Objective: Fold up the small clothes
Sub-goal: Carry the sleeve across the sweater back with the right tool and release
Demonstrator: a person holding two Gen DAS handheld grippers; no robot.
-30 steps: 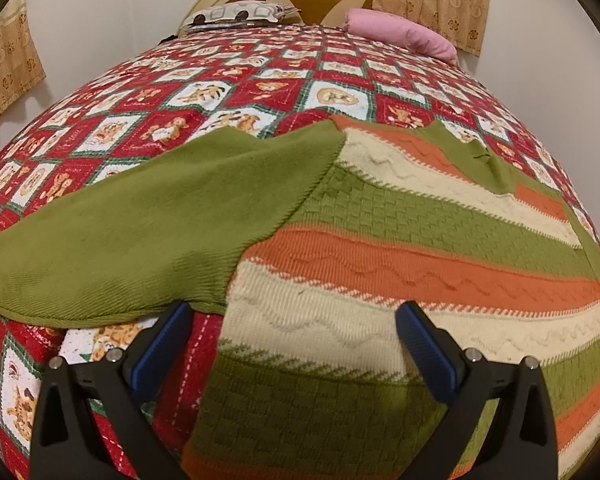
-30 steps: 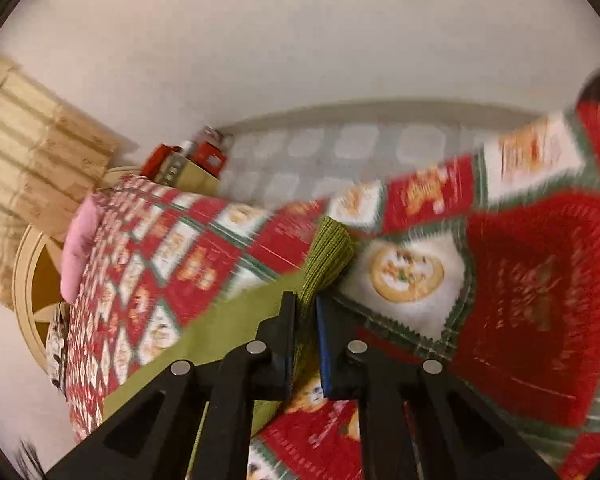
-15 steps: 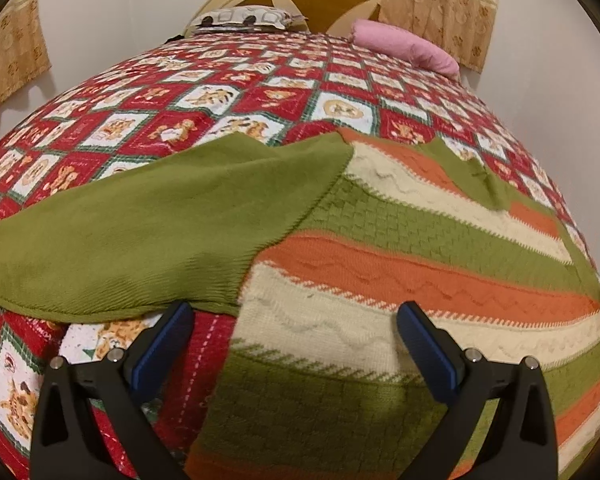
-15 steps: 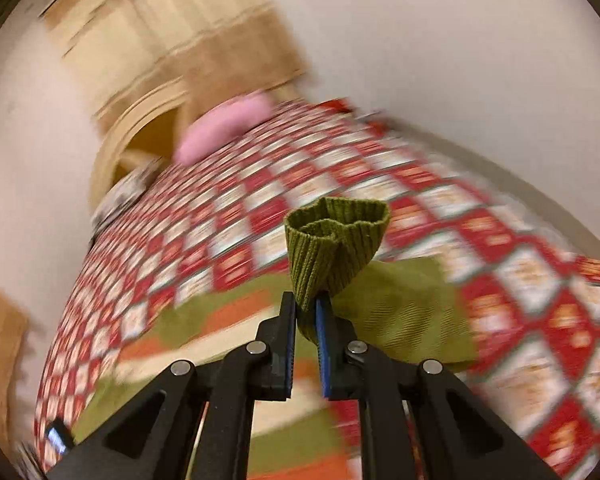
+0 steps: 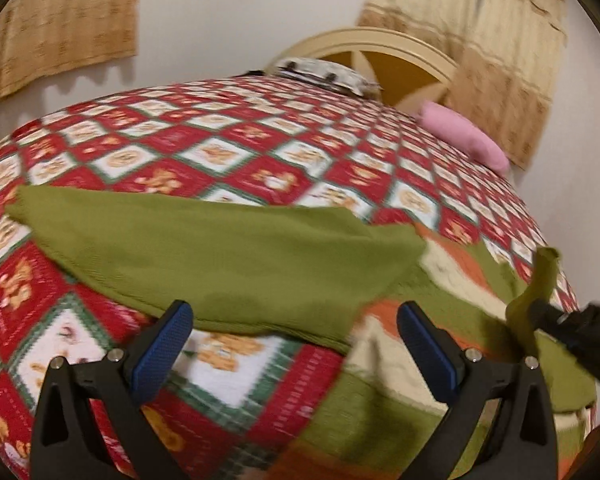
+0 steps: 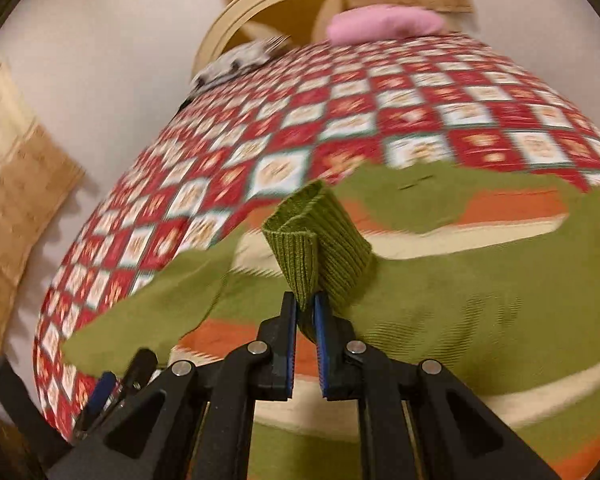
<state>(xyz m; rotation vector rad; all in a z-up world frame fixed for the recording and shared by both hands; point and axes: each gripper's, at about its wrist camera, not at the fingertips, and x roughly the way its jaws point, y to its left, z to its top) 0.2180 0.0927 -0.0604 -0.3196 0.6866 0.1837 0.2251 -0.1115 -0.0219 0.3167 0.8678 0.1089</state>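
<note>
A knitted sweater (image 6: pixel 480 300) with green, orange and cream stripes lies flat on the red patchwork bedspread (image 6: pixel 340 120). My right gripper (image 6: pixel 304 312) is shut on the ribbed green cuff (image 6: pixel 312 248) of one sleeve and holds it up above the sweater's body. The left wrist view shows this cuff (image 5: pixel 544 276) at the far right, pinched by the right gripper (image 5: pixel 540 316). The other green sleeve (image 5: pixel 219 264) lies spread out to the left. My left gripper (image 5: pixel 295 344) hovers open over that sleeve's lower edge with nothing between its blue pads (image 5: pixel 161 350). It also appears low at the left as the left gripper (image 6: pixel 111 384).
A pink pillow (image 5: pixel 464 136) and a patterned pillow (image 5: pixel 320 72) lie by the cream headboard (image 5: pixel 380 44) at the far end of the bed. Beige curtains (image 5: pixel 59 32) hang on the white wall. The bedspread (image 5: pixel 99 360) drops off at the left edge.
My right gripper has swung the green cuff from the bed's right side in over the sweater's body. My left gripper has turned and shifted left toward the spread sleeve, still open.
</note>
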